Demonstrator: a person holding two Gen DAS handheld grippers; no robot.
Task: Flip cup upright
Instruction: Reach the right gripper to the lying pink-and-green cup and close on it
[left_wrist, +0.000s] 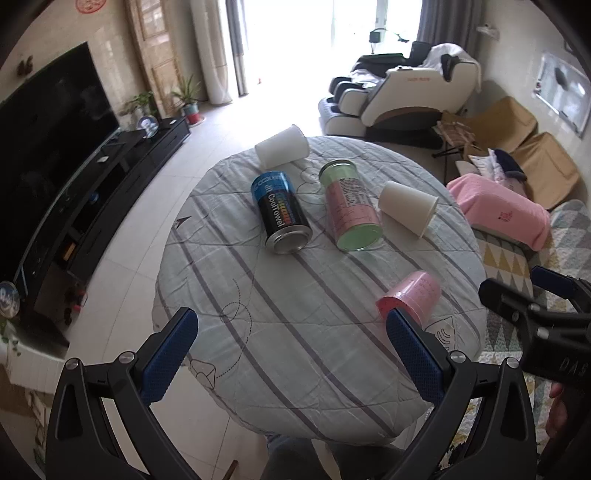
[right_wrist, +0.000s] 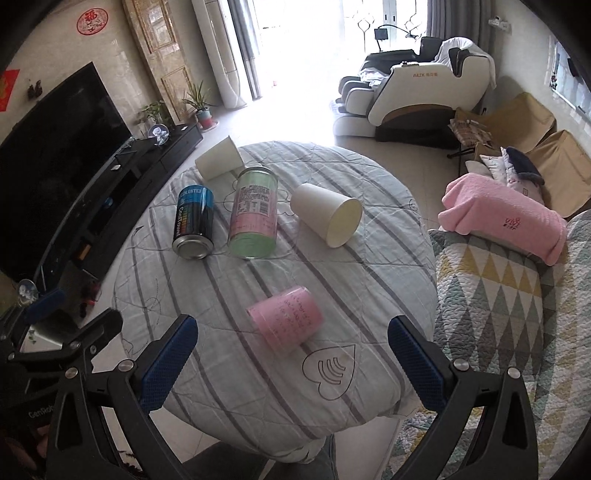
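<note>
Five containers lie tipped over on the table (right_wrist: 258, 387), which wears a striped quilted cover: a pink cup (right_wrist: 284, 319), two white cups (right_wrist: 327, 214) (right_wrist: 219, 158), a blue can (right_wrist: 194, 221) and a green-pink jar (right_wrist: 253, 218), contents unseen. The pink cup lies on its side nearest the sofa (right_wrist: 509, 295), base toward the can. Both the left hand-held gripper (left_wrist: 291, 347) and right hand-held gripper (right_wrist: 291, 349) are spread wide, holding nothing.
</note>
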